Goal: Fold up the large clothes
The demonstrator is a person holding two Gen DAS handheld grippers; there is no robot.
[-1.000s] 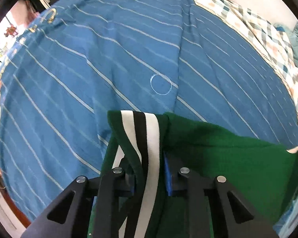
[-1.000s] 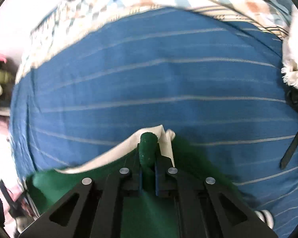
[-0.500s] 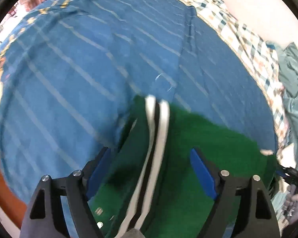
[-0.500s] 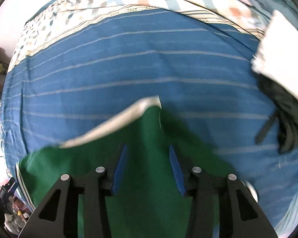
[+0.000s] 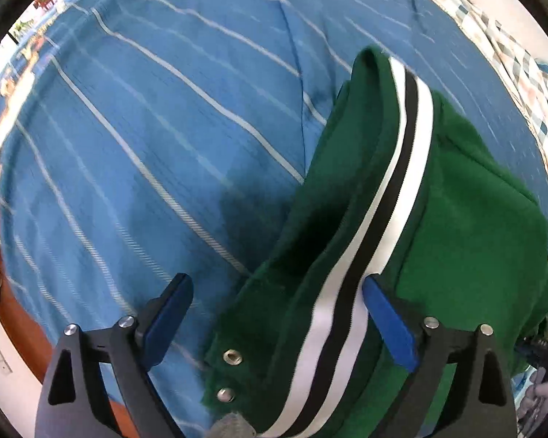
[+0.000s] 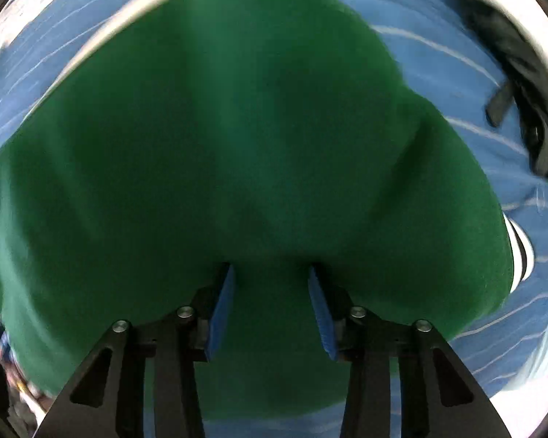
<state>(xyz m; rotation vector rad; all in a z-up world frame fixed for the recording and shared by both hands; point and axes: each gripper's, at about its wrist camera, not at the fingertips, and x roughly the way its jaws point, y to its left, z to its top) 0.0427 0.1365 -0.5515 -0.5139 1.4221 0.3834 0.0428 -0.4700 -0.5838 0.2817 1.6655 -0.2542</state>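
Observation:
A large green garment (image 5: 456,226) with a white-and-black striped band (image 5: 394,189) and metal snaps lies on the blue striped bedsheet (image 5: 146,127). My left gripper (image 5: 274,314) is open, its jaws wide apart over the garment's striped edge, holding nothing. In the right wrist view the green garment (image 6: 237,138) fills most of the frame, with a cream lining edge at the upper left. My right gripper (image 6: 270,306) is open just above the green cloth, which lies loose between the blue pads (image 6: 223,306).
A checked quilt (image 5: 522,65) lies along the bed's far right side. A black item with a strap (image 6: 522,84) lies on the sheet at the right wrist view's upper right. A brown bed edge (image 5: 25,332) shows at lower left.
Both grippers have opened and let go of the green garment. It has dropped onto the bedsheet, and both grippers have moved closer over it.

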